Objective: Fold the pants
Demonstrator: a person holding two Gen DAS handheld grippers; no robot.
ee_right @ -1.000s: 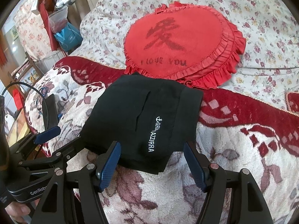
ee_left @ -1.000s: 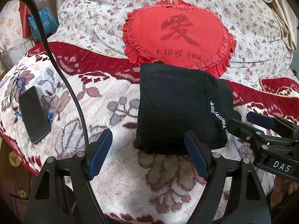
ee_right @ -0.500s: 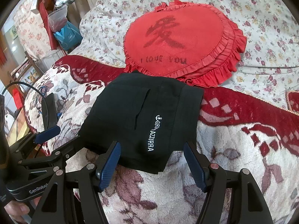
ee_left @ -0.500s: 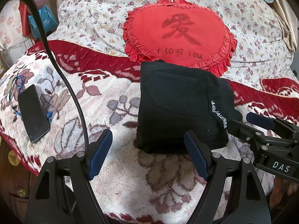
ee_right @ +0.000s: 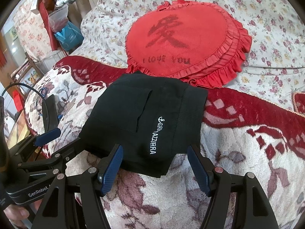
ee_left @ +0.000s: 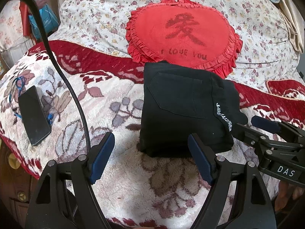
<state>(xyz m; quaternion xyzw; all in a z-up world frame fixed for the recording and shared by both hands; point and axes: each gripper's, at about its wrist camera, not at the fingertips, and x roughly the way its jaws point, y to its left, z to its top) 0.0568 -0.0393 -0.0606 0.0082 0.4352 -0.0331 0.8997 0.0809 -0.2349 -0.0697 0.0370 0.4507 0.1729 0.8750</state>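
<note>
The black pants lie folded into a compact square on the flowered blanket, pocket and white lettering facing up; they also show in the right wrist view. My left gripper is open and empty, just short of the bundle's near edge. My right gripper is open and empty, its fingers either side of the bundle's near corner, not touching it. The right gripper shows at the right of the left wrist view.
A red heart-shaped cushion lies just behind the pants. A black phone with a blue cord lies on the blanket at the left. A black cable arcs over the blanket. Floral bedding fills the back.
Both grippers have drawn slightly back from the folded pants and stay open. The pants have not moved.
</note>
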